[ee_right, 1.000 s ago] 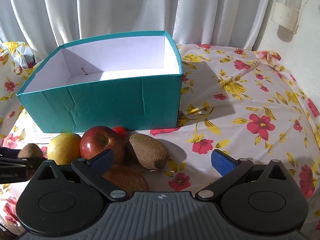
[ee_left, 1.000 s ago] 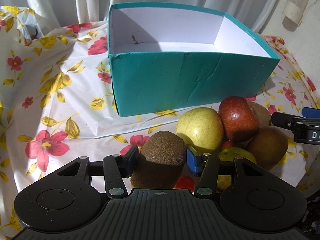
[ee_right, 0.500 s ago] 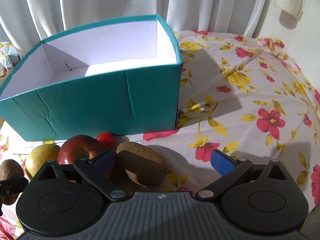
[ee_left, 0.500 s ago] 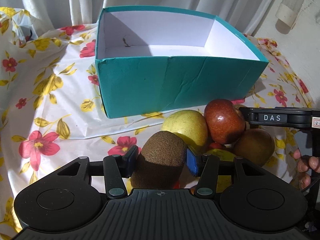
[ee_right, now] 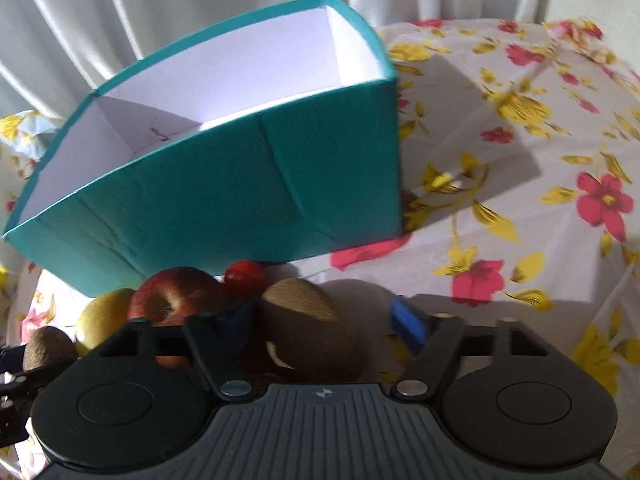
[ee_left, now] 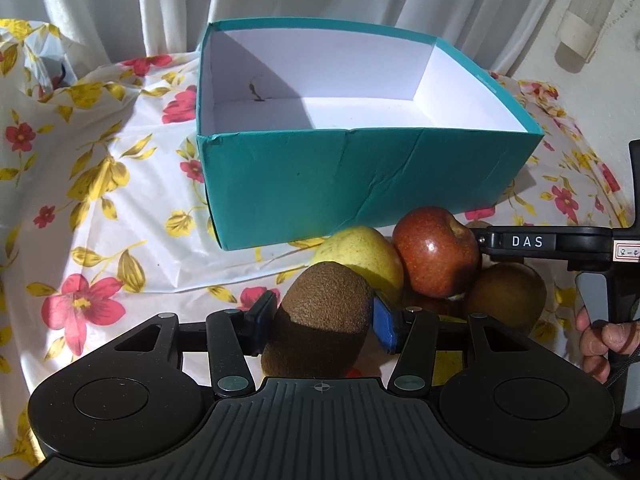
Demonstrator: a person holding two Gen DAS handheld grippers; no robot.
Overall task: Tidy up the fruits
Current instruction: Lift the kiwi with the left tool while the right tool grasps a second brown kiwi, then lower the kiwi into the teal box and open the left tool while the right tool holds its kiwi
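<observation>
A: Your left gripper [ee_left: 324, 320] has its jaws clamped on a kiwi [ee_left: 320, 316], lifted just in front of the teal box [ee_left: 360, 184], which looks empty.

B: And the right one?

A: Your right gripper [ee_right: 324, 324] has its jaws wide, straddling a second kiwi [ee_right: 312, 332] on the desk [ee_right: 520, 220]; one pad is near it, the other apart.

B: The rest?

A: The red apple [ee_left: 436, 252], yellow apple [ee_left: 360, 256] and small red fruit [ee_right: 245, 273] sit piled beside the box.

B: Next?

A: Probably carry your left kiwi over the near wall and release; close your right jaws evenly first.
</observation>
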